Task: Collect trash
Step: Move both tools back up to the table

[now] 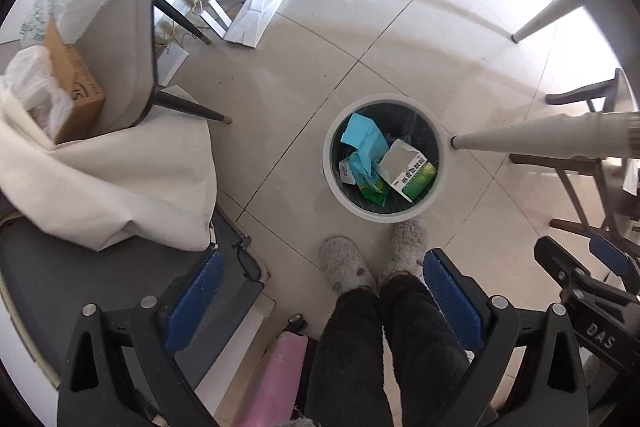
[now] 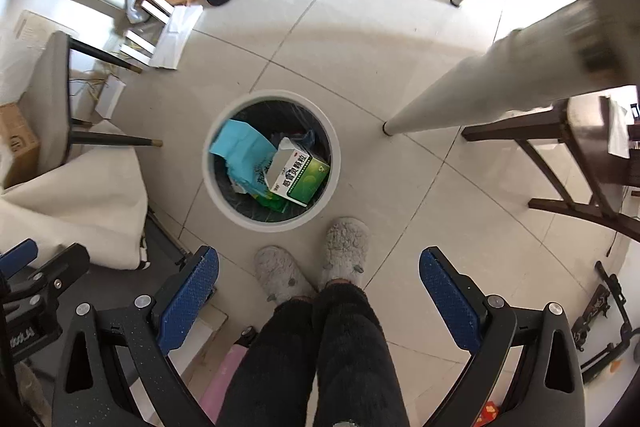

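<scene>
Left wrist view: pale tiled floor [image 1: 400, 39], grey chair [image 1: 124, 51] at left, white tapered table leg [image 1: 532, 139] at right. Round white bin [image 1: 332, 179] with dark liner stands before grey slippers [image 1: 346, 265]; inside lie crumpled blue paper [image 1: 366, 143] and a green-and-white box [image 1: 408, 171], tilted, long axis diagonal. Left hand-held gripper [image 1: 316, 301] and right hand-held gripper [image 2: 318, 297] both gape wide, empty.

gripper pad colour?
Blue, textured pads on both grippers; right wrist view shows it best.

glossy pale tiled floor [image 1: 400, 39], grey chair [image 1: 120, 55], white table legs [image 2: 460, 95].
</scene>
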The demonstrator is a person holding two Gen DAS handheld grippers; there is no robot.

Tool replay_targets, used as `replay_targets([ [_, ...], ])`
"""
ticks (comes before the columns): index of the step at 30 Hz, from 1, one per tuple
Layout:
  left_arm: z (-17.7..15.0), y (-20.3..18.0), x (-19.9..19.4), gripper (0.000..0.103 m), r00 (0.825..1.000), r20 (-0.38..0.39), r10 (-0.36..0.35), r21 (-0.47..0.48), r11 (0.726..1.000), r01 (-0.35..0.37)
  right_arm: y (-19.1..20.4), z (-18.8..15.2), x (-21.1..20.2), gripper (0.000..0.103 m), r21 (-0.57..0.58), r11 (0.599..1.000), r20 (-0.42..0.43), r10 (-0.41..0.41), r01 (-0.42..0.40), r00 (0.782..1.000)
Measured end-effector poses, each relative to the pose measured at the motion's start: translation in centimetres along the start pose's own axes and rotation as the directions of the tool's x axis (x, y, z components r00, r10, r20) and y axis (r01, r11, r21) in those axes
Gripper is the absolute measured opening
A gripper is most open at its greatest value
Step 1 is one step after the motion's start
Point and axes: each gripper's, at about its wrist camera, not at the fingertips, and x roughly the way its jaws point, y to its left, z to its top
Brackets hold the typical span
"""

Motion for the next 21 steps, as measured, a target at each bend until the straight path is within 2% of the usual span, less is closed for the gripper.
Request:
replay_targets([
  [13,-3.1,0.8,-12.0,0.102,0.995,0.078,-0.068,0.032,0.997,0.065,0.9,-3.9,-15.4,0.102,0.000,1.000,0.087,0.031,-0.031,0.996],
  [21,-3.3,1.2,-19.9,0.102,0.975,0.200,-0.098,0.058,0.994,0.088,1.0,-5.3,-24.3,0.102,0.003,0.997,0.154,0.073,-0.075,0.985],
])
